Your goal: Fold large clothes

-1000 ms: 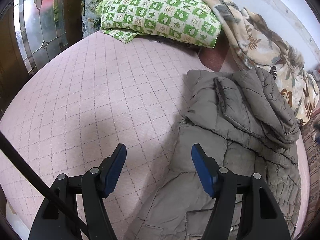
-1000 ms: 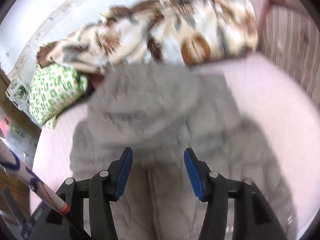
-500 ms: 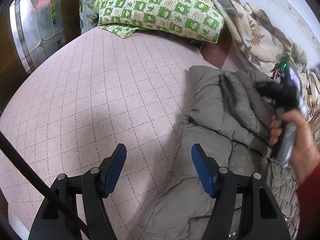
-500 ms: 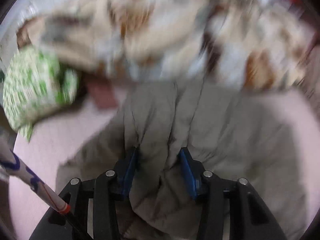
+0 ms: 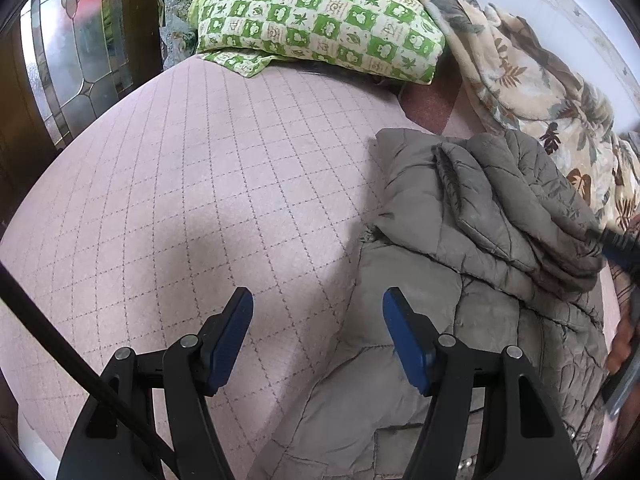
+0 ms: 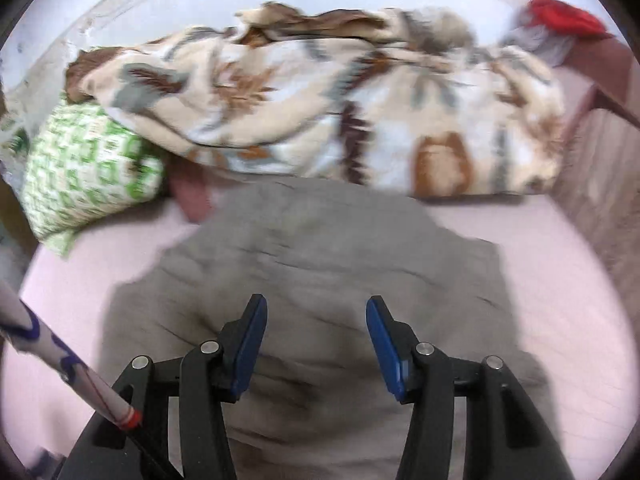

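A grey quilted jacket (image 5: 480,232) lies on the pink bed cover (image 5: 180,184), its upper part folded down over its body. My left gripper (image 5: 319,304) hangs open above the jacket's left edge, with only bed cover and jacket hem seen between its fingers. In the blurred right wrist view my right gripper (image 6: 316,314) hovers above the middle of the jacket (image 6: 328,264); its jaws are opening and nothing is between them. The hand (image 5: 624,344) that holds the right gripper shows at the right edge of the left wrist view, beside the jacket's fold.
A green-checked pillow (image 5: 320,12) and a floral blanket (image 5: 540,92) lie along the wall at the back of the bed. A leaded-glass door (image 5: 80,52) stands to the left. A red cloth (image 6: 560,12) lies at the far right.
My right gripper reached in over the jacket's folded part and closed around a ridge of it. It has since let go and drawn back to the right. The left gripper stayed still.
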Tool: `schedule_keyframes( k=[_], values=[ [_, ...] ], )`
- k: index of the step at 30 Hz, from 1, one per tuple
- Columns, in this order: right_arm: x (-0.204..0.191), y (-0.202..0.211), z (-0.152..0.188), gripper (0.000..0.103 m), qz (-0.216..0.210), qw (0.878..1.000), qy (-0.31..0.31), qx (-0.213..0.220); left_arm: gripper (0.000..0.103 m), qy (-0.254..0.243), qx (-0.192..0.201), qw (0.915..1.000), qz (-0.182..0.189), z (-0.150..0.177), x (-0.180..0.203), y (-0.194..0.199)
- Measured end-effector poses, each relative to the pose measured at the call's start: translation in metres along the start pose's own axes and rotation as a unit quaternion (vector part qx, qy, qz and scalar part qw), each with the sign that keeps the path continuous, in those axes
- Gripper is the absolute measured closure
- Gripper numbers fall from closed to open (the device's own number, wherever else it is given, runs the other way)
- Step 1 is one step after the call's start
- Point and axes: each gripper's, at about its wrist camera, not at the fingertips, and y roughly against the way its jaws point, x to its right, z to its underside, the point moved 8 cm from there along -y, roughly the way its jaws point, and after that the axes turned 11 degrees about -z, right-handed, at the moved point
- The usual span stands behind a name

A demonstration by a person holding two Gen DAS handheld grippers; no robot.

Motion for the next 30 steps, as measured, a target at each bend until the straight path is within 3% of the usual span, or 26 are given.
schedule_keyframes(
  k=[3,6,8,10,12,15,19,22,23,27,30],
  values=[
    [0.040,-0.021,0.033,0.047,0.035,0.998,-0.018,-0.041,0.036,-0.005,0.003,1.0000,-0.005,0.000,0.001,0.000],
    [0.059,-0.045,0.059,0.043,0.038,0.996,-0.023,-0.083,0.036,-0.002,0.002,1.0000,-0.006,-0.001,-0.002,-0.001],
    [0.055,-0.041,0.055,0.043,0.059,0.995,0.001,-0.086,0.036,0.002,-0.001,1.0000,-0.006,-0.002,-0.004,-0.002],
    [0.044,-0.018,0.038,0.043,0.083,0.995,0.012,-0.054,0.036,0.006,-0.003,1.0000,-0.004,-0.003,-0.005,-0.004],
    [0.020,0.008,0.023,0.043,0.068,0.997,0.026,-0.002,0.036,0.007,-0.005,0.9999,-0.005,-0.004,-0.006,-0.005],
    [-0.025,0.022,0.019,0.043,0.030,0.997,0.068,0.028,0.036,0.004,-0.006,1.0000,-0.004,-0.003,-0.007,-0.006],
    [-0.065,-0.017,0.043,0.042,-0.008,0.995,0.092,-0.021,0.036,-0.006,-0.003,1.0000,-0.005,-0.007,-0.008,-0.006],
    [-0.065,-0.059,0.068,0.039,-0.005,0.993,0.081,-0.085,0.036,-0.009,-0.010,0.9999,-0.001,-0.009,-0.010,-0.007],
    [-0.064,-0.057,0.067,0.039,-0.004,0.993,0.083,-0.083,0.036,-0.009,-0.012,0.9999,0.001,-0.009,-0.012,-0.007],
    [-0.049,-0.014,0.061,0.034,-0.044,0.994,0.059,-0.083,0.036,-0.008,-0.020,0.9996,0.018,-0.009,-0.019,-0.004],
    [-0.015,0.024,0.067,0.021,-0.041,0.995,0.053,-0.075,0.036,-0.015,-0.026,0.9990,0.034,-0.005,-0.021,-0.002]
  ],
)
